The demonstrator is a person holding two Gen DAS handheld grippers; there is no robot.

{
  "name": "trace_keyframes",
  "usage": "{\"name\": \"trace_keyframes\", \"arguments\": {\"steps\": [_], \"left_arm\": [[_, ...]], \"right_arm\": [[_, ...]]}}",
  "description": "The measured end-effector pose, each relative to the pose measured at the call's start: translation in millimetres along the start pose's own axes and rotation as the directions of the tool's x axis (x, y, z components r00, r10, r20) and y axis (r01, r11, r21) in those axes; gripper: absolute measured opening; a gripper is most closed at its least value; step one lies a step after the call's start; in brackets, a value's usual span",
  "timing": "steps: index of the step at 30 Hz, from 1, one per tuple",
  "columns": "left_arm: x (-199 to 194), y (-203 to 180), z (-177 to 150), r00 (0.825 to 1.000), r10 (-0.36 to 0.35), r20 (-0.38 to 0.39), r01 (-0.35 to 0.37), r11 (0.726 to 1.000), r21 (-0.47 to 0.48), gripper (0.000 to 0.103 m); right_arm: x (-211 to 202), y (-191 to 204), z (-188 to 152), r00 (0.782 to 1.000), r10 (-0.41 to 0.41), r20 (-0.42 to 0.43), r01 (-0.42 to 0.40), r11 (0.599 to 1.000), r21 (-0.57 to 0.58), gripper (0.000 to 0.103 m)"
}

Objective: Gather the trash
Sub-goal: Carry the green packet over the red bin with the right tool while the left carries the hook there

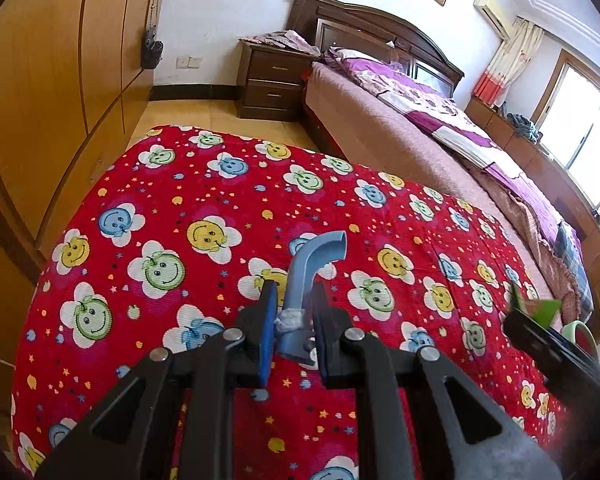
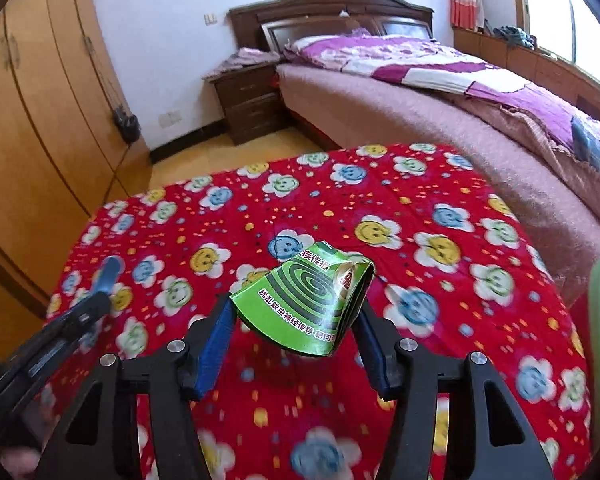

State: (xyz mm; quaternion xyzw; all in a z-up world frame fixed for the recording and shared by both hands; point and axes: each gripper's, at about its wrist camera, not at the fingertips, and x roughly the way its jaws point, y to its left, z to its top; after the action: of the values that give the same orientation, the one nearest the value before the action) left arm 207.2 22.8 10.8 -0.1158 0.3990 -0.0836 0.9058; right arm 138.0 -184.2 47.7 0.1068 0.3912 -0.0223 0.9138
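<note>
Red cloth (image 1: 204, 184) with smiling flowers covers the table before you; behind it stand a wooden wardrobe (image 1: 52, 80), a nightstand (image 1: 274, 80) and a bed (image 1: 440, 120). Your left gripper (image 1: 294, 322) is clamped tight on a blue-grey curved plastic handle (image 1: 314, 256), which points up and away over the cloth. Your right gripper (image 2: 296, 332) has its jaws half apart, pressed on a crushed green mosquito coil box (image 2: 312, 300), lifted above the cloth.
</note>
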Motion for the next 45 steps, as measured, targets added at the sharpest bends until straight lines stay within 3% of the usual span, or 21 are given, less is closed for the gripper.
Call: {"name": "trace_keyframes", "arguments": {"steps": [10, 22, 27, 35, 45], "left_arm": [[-13, -19, -5, 0.999, -0.05, 0.014, 0.05, 0.998, 0.046, 0.016], [-40, -63, -11, 0.997, -0.074, 0.02, 0.071, 0.989, 0.132, 0.016], [-55, -91, -21, 0.992, -0.124, 0.01, 0.121, 0.977, 0.174, 0.016], [-72, -143, -44, 0.971, -0.235, -0.046, 0.24, 0.945, 0.224, 0.016], [-81, -210, -69, 0.937, -0.322, -0.138, 0.35, 0.889, 0.296, 0.016]], "right_arm": [[-87, -49, -36, 0.994, 0.015, 0.108, -0.026, 0.995, 0.098, 0.059], [-147, -135, -74, 0.979, -0.13, 0.158, 0.086, 0.963, 0.256, 0.059], [-162, -168, -86, 0.971, -0.17, 0.17, 0.108, 0.939, 0.326, 0.059], [-177, -207, -101, 0.958, -0.224, 0.181, 0.135, 0.905, 0.403, 0.059], [-179, -252, -120, 0.956, -0.242, 0.168, 0.129, 0.855, 0.502, 0.061]]}}
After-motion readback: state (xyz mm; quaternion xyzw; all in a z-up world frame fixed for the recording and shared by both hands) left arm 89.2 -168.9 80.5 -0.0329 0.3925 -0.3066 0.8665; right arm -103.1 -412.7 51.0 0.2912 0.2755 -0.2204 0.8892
